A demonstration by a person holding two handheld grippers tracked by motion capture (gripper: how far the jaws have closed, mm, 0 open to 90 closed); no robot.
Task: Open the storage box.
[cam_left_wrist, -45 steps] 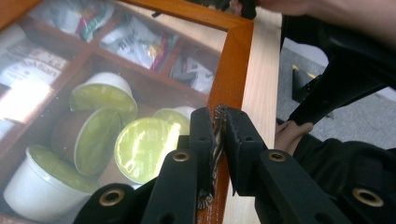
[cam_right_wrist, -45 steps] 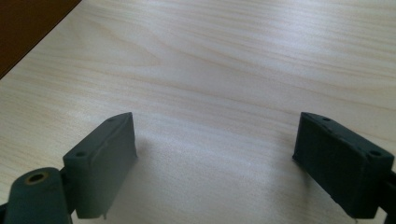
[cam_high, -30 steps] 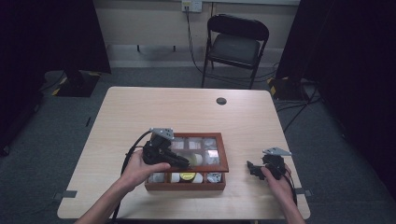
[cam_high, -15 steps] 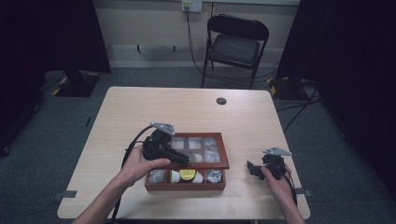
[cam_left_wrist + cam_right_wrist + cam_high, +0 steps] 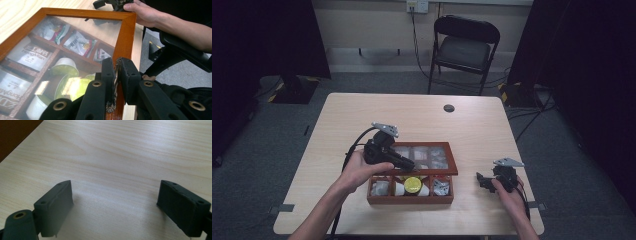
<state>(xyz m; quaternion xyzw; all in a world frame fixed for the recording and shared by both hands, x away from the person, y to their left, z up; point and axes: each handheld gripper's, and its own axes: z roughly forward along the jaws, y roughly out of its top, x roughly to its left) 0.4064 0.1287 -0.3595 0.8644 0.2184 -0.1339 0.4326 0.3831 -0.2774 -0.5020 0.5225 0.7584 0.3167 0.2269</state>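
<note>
table [image 5: 362, 115]: light wood top, rectangular, long side running left to right; far half bare apart from a small dark round disc [image 5: 449, 108] near the far edge. open surface to the left of the box and between the box and the right gripper.

wooden tea box [image 5: 410, 196]: red-brown, sits at the near middle of the table, its front wall close to the near edge. long axis runs left to right, parallel to the table's near edge. inside, compartments hold foil tea sachets [image 5: 78, 44], printed packets, white cups and a yellow-topped capsule [image 5: 412, 184].

glass-paned lid [image 5: 451, 159]: wooden frame, hinged along the far side, raised partway so its front edge stands above the front row of compartments; pane faces up and toward the person.

left gripper [image 5: 410, 164]: held in the left hand [image 5: 359, 170], reaching in from the left over the box. in the left gripper view the two black jaws are clamped on the lid's front frame rail at a small brass ornament [image 5: 115, 82], rail pinched between them.

right gripper [image 5: 482, 180]: held in the right hand [image 5: 508, 194], low over the table to the right of the box, near the right near corner, well apart from the box. in the right gripper view its jaws stand wide apart over bare wood, nothing between them; a dark corner of the box shows at upper left.

beyond the table: grey floor, a black folding chair [image 5: 465, 47], cables.
</note>
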